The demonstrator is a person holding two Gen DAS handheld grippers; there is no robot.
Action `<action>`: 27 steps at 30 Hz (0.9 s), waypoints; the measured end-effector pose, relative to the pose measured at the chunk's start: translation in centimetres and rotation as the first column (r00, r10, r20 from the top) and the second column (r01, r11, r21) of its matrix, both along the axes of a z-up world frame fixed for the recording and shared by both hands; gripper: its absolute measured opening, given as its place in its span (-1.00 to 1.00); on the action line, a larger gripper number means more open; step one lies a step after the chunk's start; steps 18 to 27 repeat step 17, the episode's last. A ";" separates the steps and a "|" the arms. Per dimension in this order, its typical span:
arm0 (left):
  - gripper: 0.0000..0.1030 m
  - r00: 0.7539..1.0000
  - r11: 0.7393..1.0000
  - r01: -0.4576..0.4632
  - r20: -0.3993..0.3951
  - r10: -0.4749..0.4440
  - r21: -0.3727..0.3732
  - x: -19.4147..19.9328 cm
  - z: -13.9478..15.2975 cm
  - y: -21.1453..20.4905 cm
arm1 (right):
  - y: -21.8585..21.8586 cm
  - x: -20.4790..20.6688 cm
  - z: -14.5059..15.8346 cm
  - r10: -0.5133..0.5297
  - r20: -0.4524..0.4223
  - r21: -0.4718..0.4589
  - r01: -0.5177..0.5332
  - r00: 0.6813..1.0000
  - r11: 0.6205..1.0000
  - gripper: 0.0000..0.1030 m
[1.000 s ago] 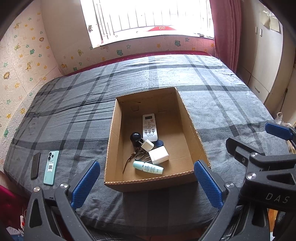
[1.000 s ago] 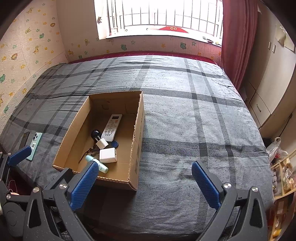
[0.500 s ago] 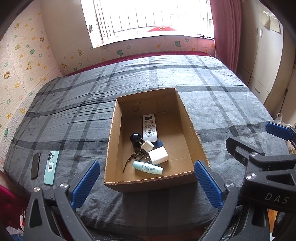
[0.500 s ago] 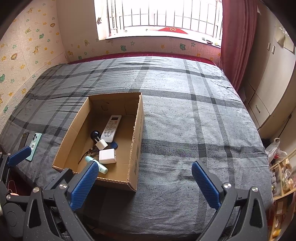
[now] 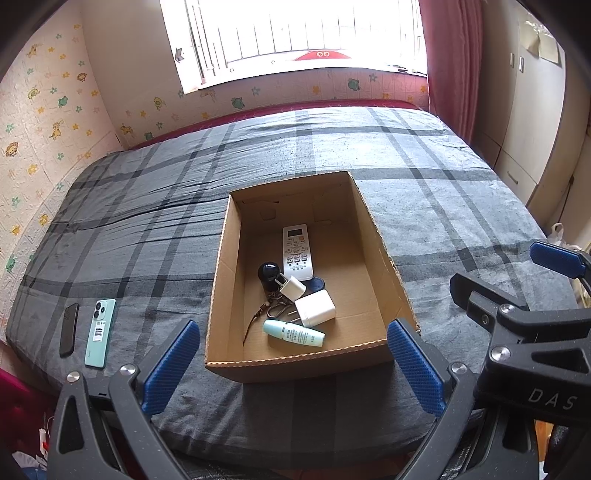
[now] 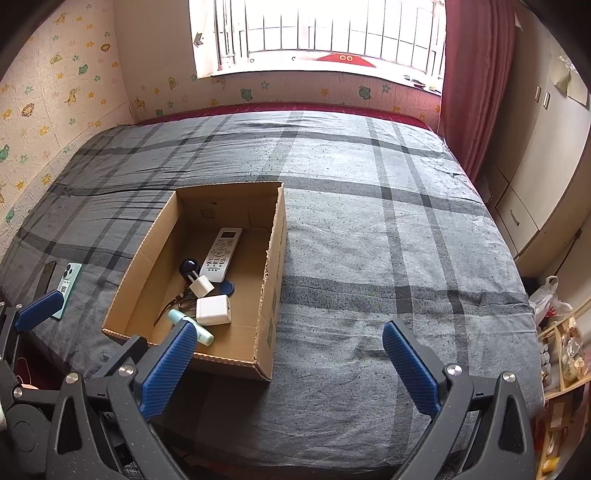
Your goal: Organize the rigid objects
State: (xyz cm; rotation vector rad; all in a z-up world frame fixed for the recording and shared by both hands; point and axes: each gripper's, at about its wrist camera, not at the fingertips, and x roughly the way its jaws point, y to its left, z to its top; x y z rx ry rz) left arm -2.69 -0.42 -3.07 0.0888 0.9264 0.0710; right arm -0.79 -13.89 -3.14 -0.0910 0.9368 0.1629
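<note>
Both tongs, left (image 5: 291, 363) and right (image 6: 290, 363), spread empty, grey plaid bed (image 6: 369, 240), barred window (image 6: 317, 33), red curtain (image 6: 476, 81)

Both the left gripper (image 5: 291, 363) and the right gripper (image 6: 290, 365) have matte black, speckled angular frames with triangular cut-outs, round silver screws at the joints, ribbed blue finger pads (image 5: 413, 369), and white "DAS" lettering at the left view's lower right.
</note>
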 end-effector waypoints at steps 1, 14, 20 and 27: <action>1.00 1.000 1.000 0.000 -0.002 0.000 0.000 0.0 -0.1 0.0 | 0.0 0.0 0.0 0.002 0.000 -0.001 -0.002 1.000 1.000 1.00; 1.00 1.000 1.000 0.005 -0.009 -0.005 0.001 0.7 -0.7 -0.1 | 0.0 0.7 -0.7 -0.003 -0.013 -0.005 0.002 1.000 1.000 1.00; 1.00 1.000 1.000 0.006 -0.011 -0.006 0.002 0.9 -0.8 -0.2 | -0.1 1.0 -0.8 -0.004 -0.016 -0.003 0.004 1.000 1.000 1.00; 1.00 1.000 1.000 0.006 -0.011 -0.006 0.002 0.9 -0.8 -0.2 | -0.1 1.0 -0.8 -0.004 -0.016 -0.003 0.004 1.000 1.000 1.00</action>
